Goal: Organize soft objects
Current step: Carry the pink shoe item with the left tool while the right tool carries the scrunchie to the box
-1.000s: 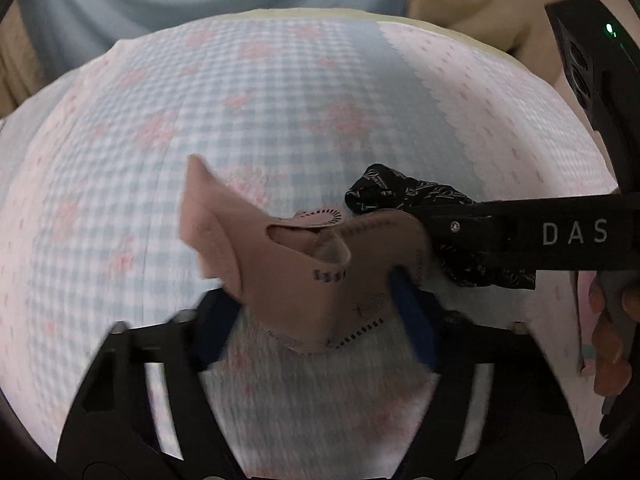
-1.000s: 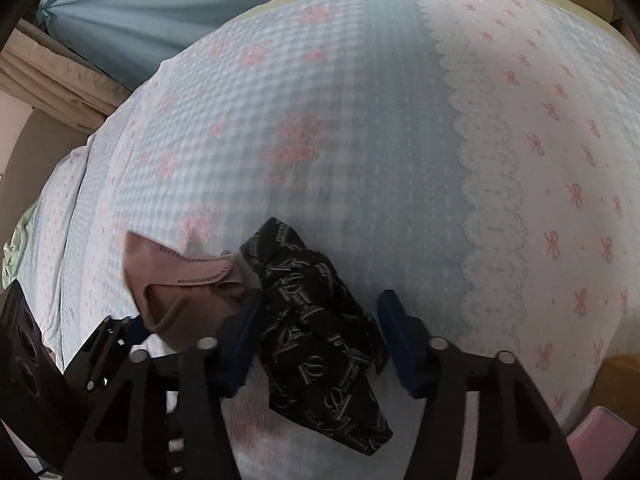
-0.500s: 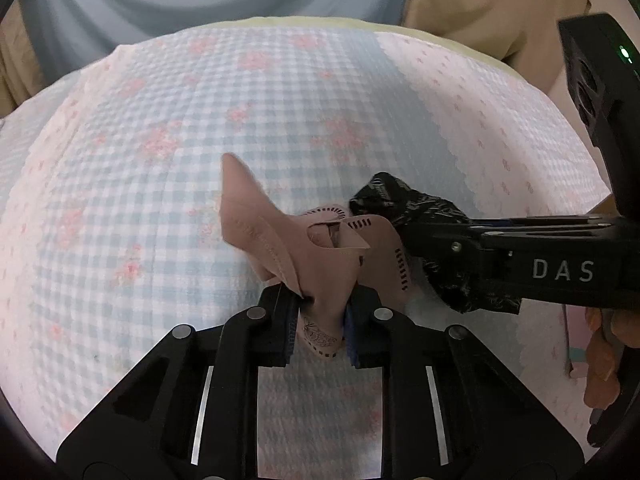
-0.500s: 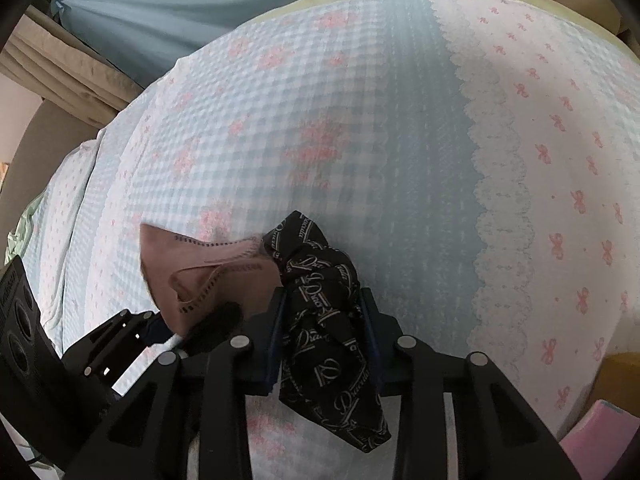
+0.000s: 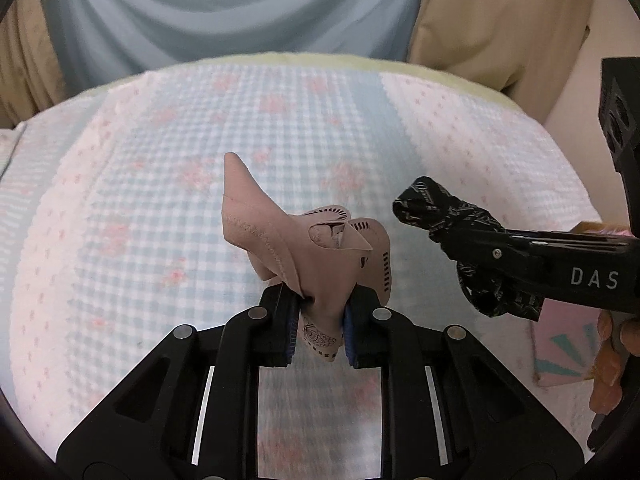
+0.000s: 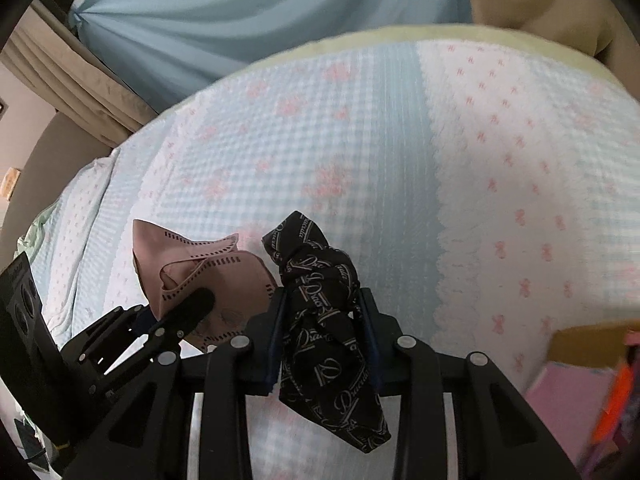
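Note:
A crumpled pink garment (image 5: 296, 248) with dotted black trim hangs clear of the checked bedspread (image 5: 160, 208), pinched between the blue pads of my left gripper (image 5: 320, 328), which is shut on it. To its right a black garment (image 5: 452, 216) with white script print is clamped in my right gripper (image 5: 492, 256). In the right wrist view the black garment (image 6: 324, 304) dangles below my right gripper (image 6: 324, 340), shut on it. Beside it on the left are the pink garment (image 6: 200, 268) and the left gripper (image 6: 176, 320).
The bedspread (image 6: 400, 152) is pale blue check with pink bows and a white scalloped band on the right. A blue curtain (image 5: 224, 8) and beige drapes (image 5: 500, 20) hang behind the bed. A pink box (image 6: 568, 400) and a brown carton edge (image 6: 592, 340) sit at lower right. Fingers of a hand (image 5: 612, 356) hold the right tool.
Both grippers closed on their garments, the left on the pink one, the right on the black one. Both then rose, lifting the garments off the bedspread.

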`<state>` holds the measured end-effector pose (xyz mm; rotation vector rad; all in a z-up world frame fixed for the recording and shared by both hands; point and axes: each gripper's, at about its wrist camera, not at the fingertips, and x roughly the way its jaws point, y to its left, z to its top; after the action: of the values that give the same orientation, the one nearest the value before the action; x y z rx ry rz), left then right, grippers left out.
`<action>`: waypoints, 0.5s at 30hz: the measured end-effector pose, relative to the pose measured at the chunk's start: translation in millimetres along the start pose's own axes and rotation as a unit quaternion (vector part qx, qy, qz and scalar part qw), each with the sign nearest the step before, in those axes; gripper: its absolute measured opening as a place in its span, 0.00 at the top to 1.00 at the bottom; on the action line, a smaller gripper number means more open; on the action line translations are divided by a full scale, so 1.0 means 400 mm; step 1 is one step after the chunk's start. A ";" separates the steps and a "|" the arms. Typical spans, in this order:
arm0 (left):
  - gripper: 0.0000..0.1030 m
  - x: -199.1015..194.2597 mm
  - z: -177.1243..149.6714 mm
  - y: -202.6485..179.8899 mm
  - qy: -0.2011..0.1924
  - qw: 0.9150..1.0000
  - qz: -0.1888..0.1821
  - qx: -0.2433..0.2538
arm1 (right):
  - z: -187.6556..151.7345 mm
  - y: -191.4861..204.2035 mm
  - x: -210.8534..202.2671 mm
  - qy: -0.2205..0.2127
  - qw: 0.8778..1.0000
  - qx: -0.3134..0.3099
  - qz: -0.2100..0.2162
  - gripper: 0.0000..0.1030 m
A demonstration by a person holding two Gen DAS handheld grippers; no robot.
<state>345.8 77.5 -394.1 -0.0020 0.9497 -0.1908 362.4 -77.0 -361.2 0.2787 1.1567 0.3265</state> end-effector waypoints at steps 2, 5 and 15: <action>0.85 -0.048 0.010 -0.008 -0.002 1.000 0.003 -0.003 | -0.003 0.014 -0.051 -0.011 1.000 -0.002 -0.002 0.70; 0.85 -0.132 0.031 -0.023 -0.008 1.000 0.006 -0.007 | -0.015 0.042 -0.146 -0.025 1.000 -0.003 -0.005 0.70; 0.85 -0.487 0.112 -0.115 -0.035 0.999 0.022 -0.007 | -0.072 0.112 -0.530 -0.082 0.996 0.022 -0.016 0.70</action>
<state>264.3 60.6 -206.6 -0.0001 0.8798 -0.1437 253.5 -117.5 -175.8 0.3192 1.0054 0.2462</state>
